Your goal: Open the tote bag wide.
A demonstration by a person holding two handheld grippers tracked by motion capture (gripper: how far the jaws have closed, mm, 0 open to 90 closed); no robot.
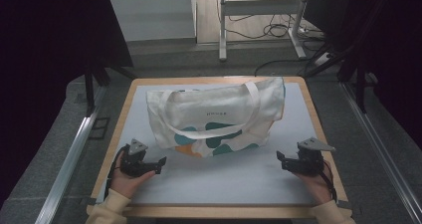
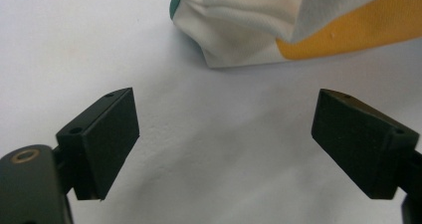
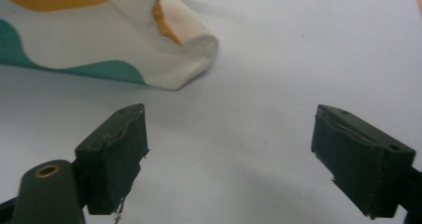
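Nearest the person, both hands are resting at the front edge of the surface (image 1: 219, 184), each one holding a gripper low over the pale mat. The left gripper (image 1: 160, 165) is sitting with its jaws spread wide and nothing between them, aimed toward the near left corner of the bag (image 1: 216, 117); in the left gripper view, that folded corner (image 2: 234, 45) is lying just beyond the jaws. The right gripper (image 1: 279, 160) is also gaping wide and empty, pointing inward toward the bag's near right corner (image 3: 184, 59), which is curling up a little from the mat.

The two grippers are flanking the bag, well apart from each other, probably so each can reach a bottom corner without crossing over.

Farther on, the bag is lying flat in the middle of the surface, slightly askew, its teal and orange print facing up and its strap (image 1: 249, 109) looping loosely across the cloth. That leaves its edges open to a pinch from either side.

Beyond the surface, a white frame (image 1: 259, 15) and loose cables (image 1: 278, 30) are sitting on the floor.
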